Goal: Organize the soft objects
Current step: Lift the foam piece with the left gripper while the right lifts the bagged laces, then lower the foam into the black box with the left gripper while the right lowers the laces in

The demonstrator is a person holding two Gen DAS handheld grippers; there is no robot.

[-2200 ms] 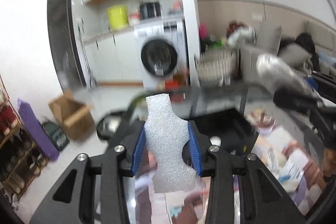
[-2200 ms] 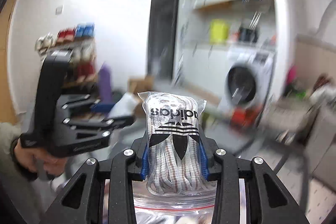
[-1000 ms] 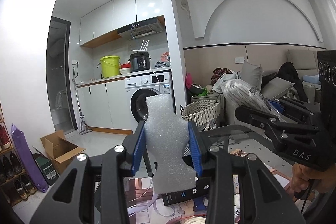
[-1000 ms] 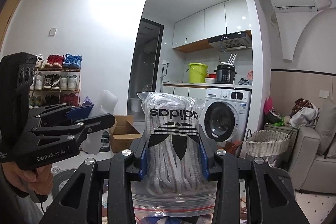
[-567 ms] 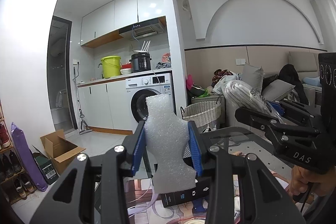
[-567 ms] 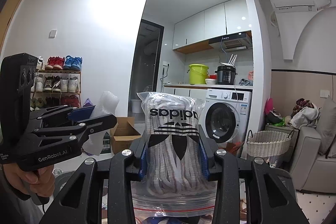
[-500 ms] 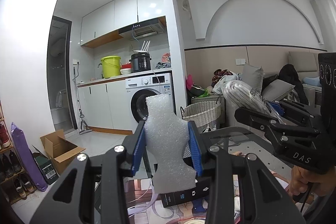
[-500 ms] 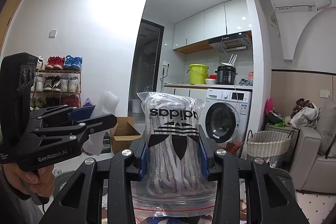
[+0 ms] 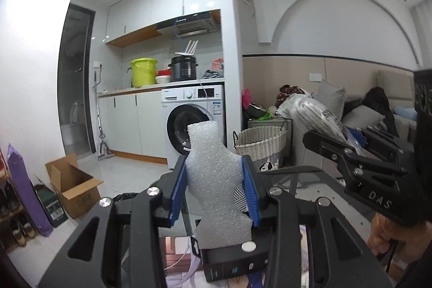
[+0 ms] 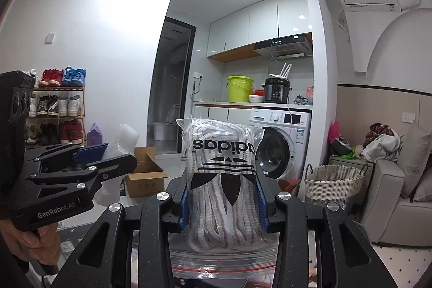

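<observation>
On my L wrist cam, the left gripper has its blue pads pinching a white, notched piece of packing foam that stands upright btwn them, its base just above a small black box w/ a round white dot on top. That cam alone shows the other tool from the side: black frame at right, a hand under it, w/ the bagged bundle poking out over its fingers. On my R wrist cam, the right gripper is clamped on a clear zip bag of white-and-brown cord w/ a black trefoil logo, bag upright, red zip strip low at the bottom edge. Only this cam shows the foam-holding tool side-on at left, plus a shoe rack behind it. Farther back, both cams catch the open cardboard box on the floor, woven laundry basket, white front-load washing machine and lime-green bucket on the counter. The beige sofa is clearer on the R cam.
</observation>
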